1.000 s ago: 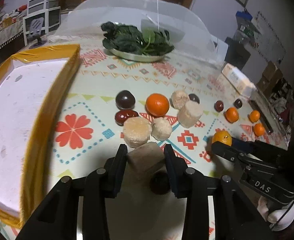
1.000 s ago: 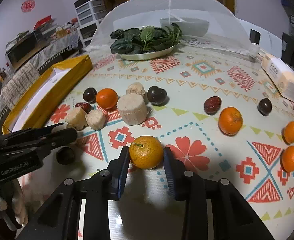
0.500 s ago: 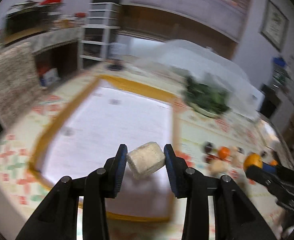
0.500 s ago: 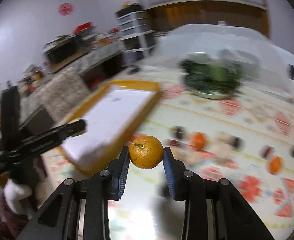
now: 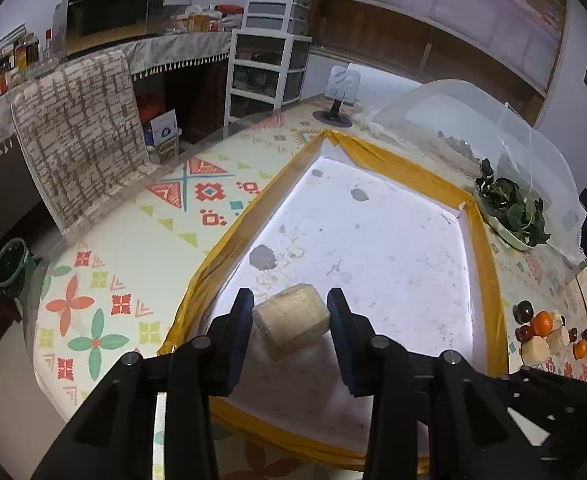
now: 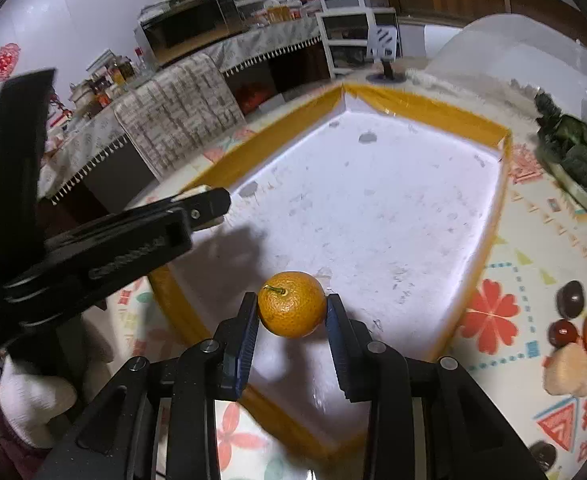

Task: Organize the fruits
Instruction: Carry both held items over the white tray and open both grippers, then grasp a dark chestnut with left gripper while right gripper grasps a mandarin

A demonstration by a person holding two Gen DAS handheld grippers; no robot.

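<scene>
Both grippers hover over the tray (image 5: 481,240). The left gripper (image 5: 290,322) clamps a beige chunk (image 5: 293,326); the right gripper (image 6: 292,314) clamps an orange (image 6: 292,304). Recommended: lower each close to the white floor before opening, and set them well apart, the orange away from the rim, since it would likely roll. Versus a second ago, both items are lifted off the table and carried across from the remaining fruit (image 5: 549,330).
</scene>
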